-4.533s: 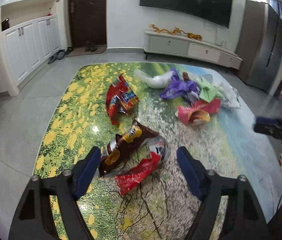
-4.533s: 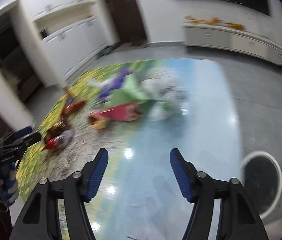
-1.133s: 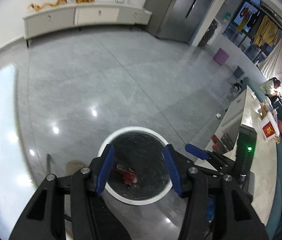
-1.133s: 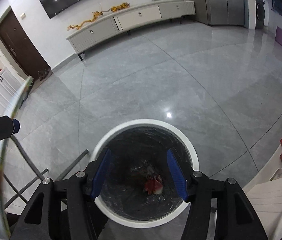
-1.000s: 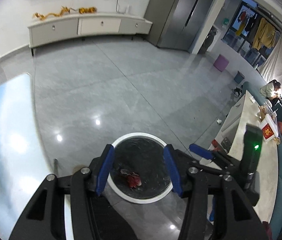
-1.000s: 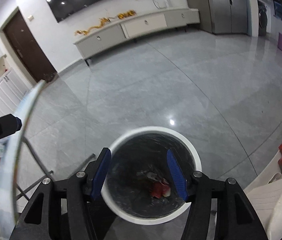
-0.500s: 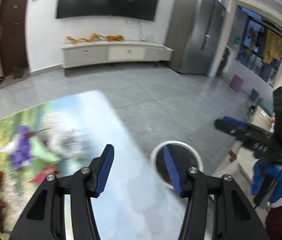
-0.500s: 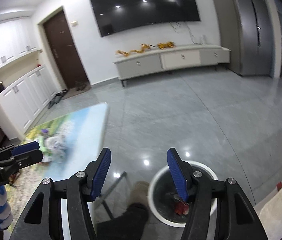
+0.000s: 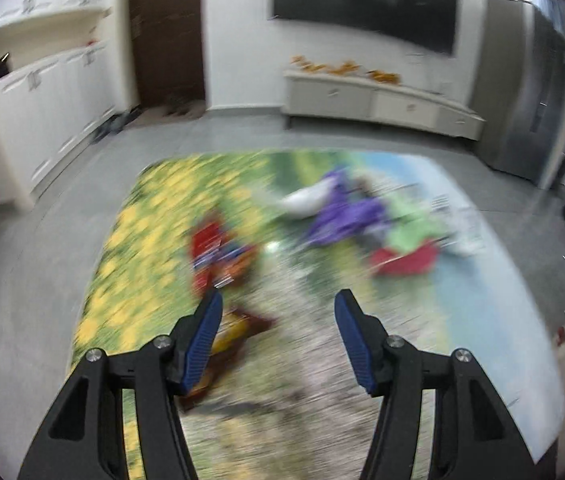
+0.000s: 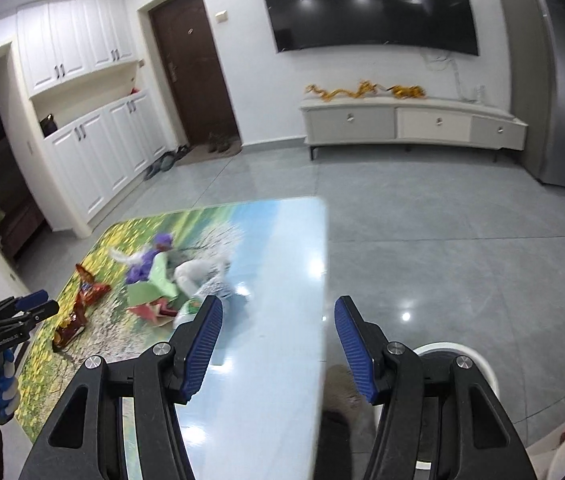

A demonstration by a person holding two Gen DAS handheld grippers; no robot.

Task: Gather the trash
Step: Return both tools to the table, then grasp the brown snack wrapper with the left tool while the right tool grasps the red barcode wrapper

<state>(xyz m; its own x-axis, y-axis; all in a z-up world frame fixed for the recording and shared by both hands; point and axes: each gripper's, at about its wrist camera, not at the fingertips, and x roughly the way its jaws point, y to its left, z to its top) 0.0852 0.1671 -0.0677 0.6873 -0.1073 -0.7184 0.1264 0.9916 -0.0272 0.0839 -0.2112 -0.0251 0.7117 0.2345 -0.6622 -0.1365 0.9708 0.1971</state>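
Observation:
Trash lies on a table with a flower-print top: a red snack bag, a brown wrapper, a purple bag, a green and a red wrapper. The left wrist view is blurred by motion. My left gripper is open and empty above the table's near part, just right of the brown wrapper. My right gripper is open and empty over the table's blue end. The left gripper also shows at the far left of the right wrist view.
A white-rimmed trash bin stands on the grey floor right of the table, partly hidden by my right gripper. White cupboards, a dark door, a low TV cabinet and a grey fridge line the walls.
Both grippers have swung from over the bin, where red trash lay inside, back toward the table. The left one now faces the trash pile; both stay open.

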